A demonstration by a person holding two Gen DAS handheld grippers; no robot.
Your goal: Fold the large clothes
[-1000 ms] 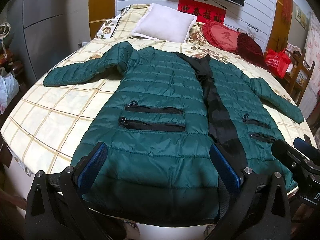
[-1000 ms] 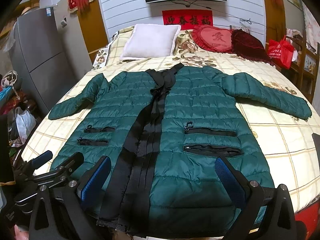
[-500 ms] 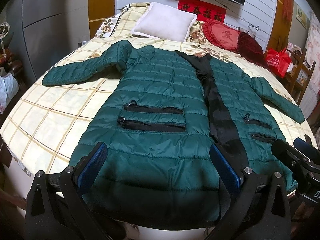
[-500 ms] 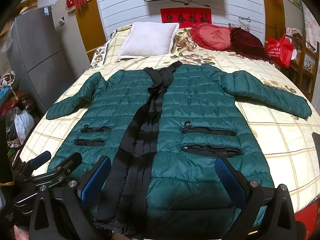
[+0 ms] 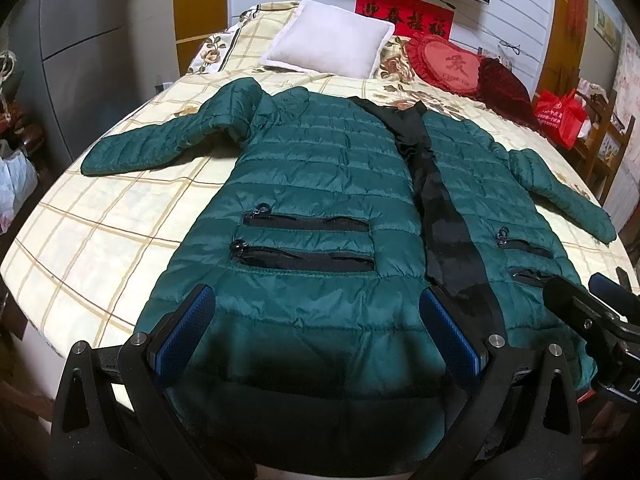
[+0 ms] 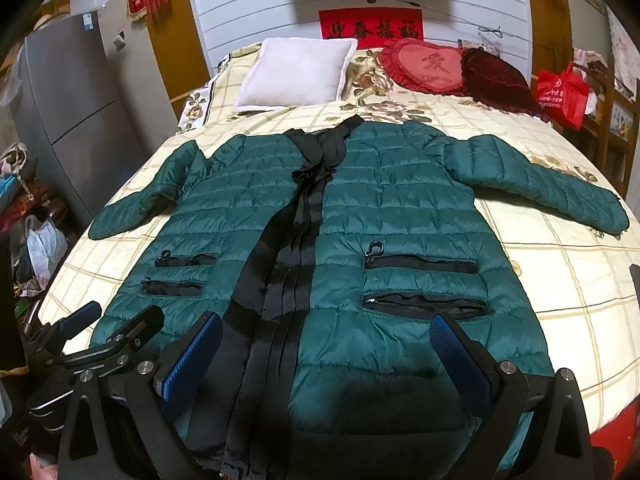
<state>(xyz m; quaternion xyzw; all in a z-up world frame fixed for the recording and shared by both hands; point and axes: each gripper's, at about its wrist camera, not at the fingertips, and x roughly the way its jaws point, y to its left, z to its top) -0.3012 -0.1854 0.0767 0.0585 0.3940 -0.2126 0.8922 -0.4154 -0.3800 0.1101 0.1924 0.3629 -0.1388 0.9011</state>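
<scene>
The green quilted coat [image 5: 320,184] lies face up and spread flat on the bed [image 5: 100,232], hem toward the cameras, collar toward the pillows, both sleeves out to the sides. A black placket [image 6: 296,248] runs down its middle, with two zip pockets on each front panel.

Both claws hover over the hem, empty. The left claw [image 5: 316,332] is spread wide above the hem of one panel; the right claw [image 6: 328,356] is equally wide above the hem, beside the placket. No fold looks started yet.

For a tidy first fold, each sleeve would best be laid across the chest before the body is doubled. The padding is slippery and springy, so a deep pinch through the whole quilted layer should hold better than a nip at the edge. The hem reaches the bed's near edge, so a careless tug may slide the coat off.

Beyond the collar sit a white pillow [image 6: 298,74], a red heart cushion [image 6: 426,66] and a dark red cushion [image 6: 494,80], all well apart from the coat. A red bag [image 6: 562,94] stands off the bed beyond the coat's sleeve. Nothing lies on the coat itself.
</scene>
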